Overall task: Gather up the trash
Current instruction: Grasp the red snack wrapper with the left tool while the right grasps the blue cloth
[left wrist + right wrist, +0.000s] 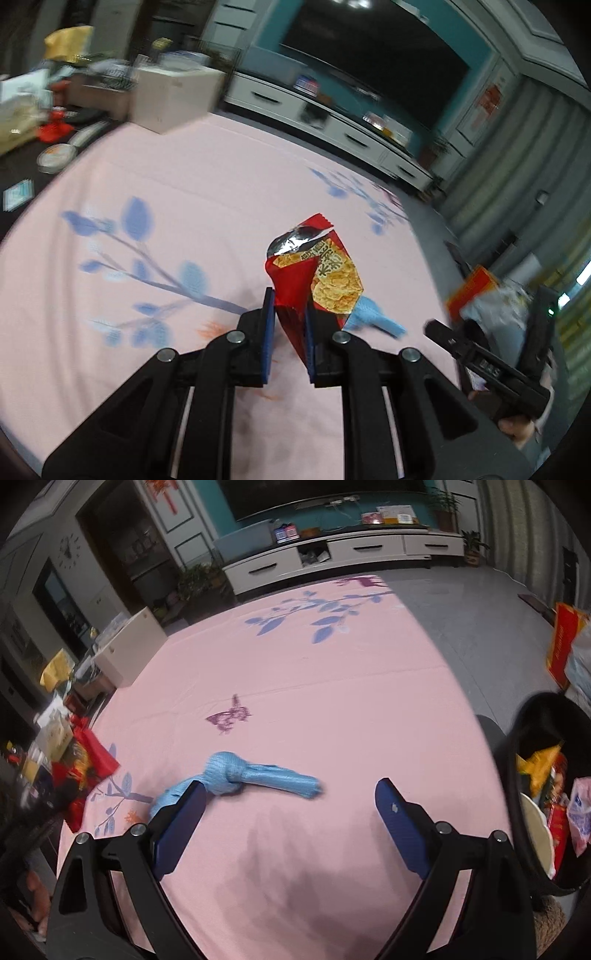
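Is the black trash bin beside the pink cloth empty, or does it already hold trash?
Not empty. The black bin at the right wrist view's right edge already holds wrappers and a white plate.

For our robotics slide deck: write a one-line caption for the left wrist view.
Left gripper pinches a red snack wrapper above the pink floral cloth.

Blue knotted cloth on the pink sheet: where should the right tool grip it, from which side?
Take the blue knotted cloth from above, at its tail just right of the knot: it lies flat and narrow there. The open right tool should straddle it crosswise.
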The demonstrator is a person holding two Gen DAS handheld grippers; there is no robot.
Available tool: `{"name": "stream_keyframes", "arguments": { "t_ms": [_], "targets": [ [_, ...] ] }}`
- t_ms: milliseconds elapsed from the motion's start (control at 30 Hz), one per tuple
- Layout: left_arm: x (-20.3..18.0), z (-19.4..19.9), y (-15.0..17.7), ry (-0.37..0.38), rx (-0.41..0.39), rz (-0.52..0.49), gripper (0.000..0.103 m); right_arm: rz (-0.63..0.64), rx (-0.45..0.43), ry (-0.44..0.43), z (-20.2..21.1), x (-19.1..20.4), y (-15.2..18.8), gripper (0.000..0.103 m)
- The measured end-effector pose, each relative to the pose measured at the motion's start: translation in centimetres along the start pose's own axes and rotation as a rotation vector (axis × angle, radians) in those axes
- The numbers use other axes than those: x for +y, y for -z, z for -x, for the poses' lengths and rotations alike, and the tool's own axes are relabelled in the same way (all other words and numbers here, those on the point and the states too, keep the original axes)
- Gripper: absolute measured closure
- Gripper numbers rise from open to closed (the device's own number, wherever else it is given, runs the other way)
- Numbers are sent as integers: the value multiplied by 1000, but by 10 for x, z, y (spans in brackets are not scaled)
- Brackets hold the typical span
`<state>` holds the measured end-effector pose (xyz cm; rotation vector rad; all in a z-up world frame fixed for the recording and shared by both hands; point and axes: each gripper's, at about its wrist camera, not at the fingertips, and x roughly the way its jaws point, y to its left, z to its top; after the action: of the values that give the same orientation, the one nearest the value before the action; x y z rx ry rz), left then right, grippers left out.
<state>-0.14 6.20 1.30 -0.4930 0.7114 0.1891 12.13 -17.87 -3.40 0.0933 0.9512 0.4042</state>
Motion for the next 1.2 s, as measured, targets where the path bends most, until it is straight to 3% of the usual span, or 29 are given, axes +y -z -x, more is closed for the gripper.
{"name": "stream_keyframes", "arguments": {
  "t_ms": [67,300,467,567,767,833,1000,1100,1200],
  "targets": [
    [15,10,-6,-77,-47,30,88,15,5,4,-7,12,-3,12],
    [37,25,-13,-112,-88,102,88,62,45,45,-41,54,-14,12],
    [49,32,-16,-49,-90,146,87,96,90,85,-65,70,-11,12],
    [56,32,-16,-78,-96,161,87,104,106,110,-72,73,-6,12],
    [61,33,-17,-63,-95,184,87,141,105,151,-78,78,-1,12],
    [61,32,-17,-63,-91,180,87,147,113,161,-80,78,0,16],
    [61,31,-17,-69,-87,184,87,213,107,241,-84,82,8,37],
    [61,30,-17,-73,-85,182,87,217,97,244,-81,80,9,53],
    [60,30,-17,-72,-86,175,87,217,97,236,-77,78,10,57]
  ]
}}
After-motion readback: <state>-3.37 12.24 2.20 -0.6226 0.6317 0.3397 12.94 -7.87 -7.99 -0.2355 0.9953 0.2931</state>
